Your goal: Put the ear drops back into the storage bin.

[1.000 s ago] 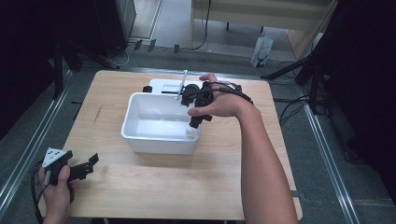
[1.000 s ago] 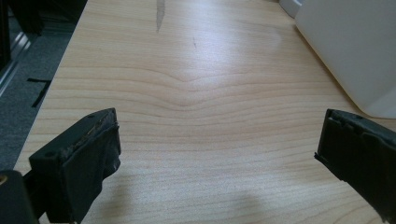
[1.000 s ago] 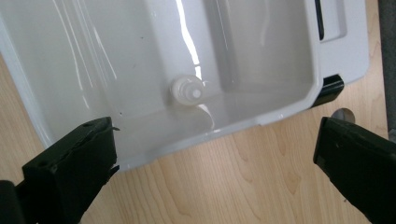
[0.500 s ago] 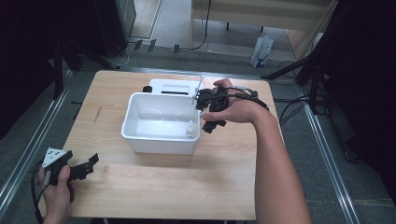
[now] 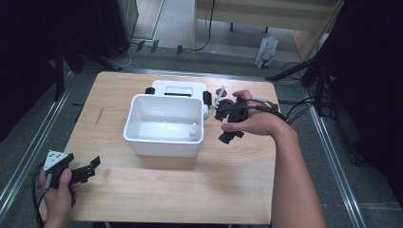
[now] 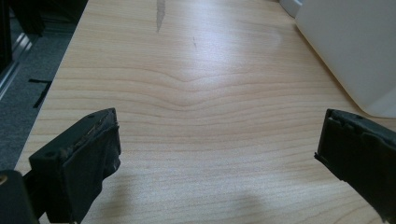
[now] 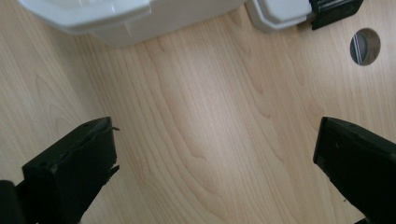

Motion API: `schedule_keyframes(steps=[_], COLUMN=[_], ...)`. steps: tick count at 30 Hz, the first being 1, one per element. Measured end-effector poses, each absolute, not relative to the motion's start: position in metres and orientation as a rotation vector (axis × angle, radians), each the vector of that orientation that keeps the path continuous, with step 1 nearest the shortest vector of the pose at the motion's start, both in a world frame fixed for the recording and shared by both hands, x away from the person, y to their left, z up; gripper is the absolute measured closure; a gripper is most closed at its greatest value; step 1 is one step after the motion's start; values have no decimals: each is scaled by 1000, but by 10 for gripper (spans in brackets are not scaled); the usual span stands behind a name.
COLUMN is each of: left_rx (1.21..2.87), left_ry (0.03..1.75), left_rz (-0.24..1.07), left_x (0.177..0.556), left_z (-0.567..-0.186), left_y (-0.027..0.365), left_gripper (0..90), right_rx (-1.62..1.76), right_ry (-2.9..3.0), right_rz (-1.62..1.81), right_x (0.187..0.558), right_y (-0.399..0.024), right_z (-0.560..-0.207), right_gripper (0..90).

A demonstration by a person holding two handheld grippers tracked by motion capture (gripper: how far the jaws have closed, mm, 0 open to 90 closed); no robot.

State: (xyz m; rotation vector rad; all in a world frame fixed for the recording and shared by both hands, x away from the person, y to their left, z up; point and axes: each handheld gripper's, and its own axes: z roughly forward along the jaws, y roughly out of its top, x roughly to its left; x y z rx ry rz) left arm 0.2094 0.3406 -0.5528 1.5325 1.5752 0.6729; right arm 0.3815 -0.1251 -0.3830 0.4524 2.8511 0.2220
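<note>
my right tool [image 5: 231,124] hangs wide open and empty beside the white bin [image 5: 164,125], where a small bottle [image 5: 194,131] lies; left tool [image 5: 76,172] waits open at the worktop [image 5: 157,190] corner, clear of the work.

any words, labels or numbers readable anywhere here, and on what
None can be read.
white bin: plain walls, no print showing.
small white bottle inside the bin: too small to tell whether it bears a label.
white lid behind the bin: no text visible.
white bag on the floor beyond the table: any print too blurred to read.
wooden table: only grain and a dark streak.
</note>
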Motion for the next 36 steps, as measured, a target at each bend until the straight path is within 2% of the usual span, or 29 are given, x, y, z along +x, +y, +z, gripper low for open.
schedule_keyframes(steps=[36], left_rx=[1537], left_ry=[1574], left_rz=[681], left_x=[209], left_z=[-553], left_y=[339], left_gripper=[3], right_rx=[696], right_ry=[2778], right_rz=[338], right_x=[335], right_y=[-225], right_z=[-462], right_gripper=[0])
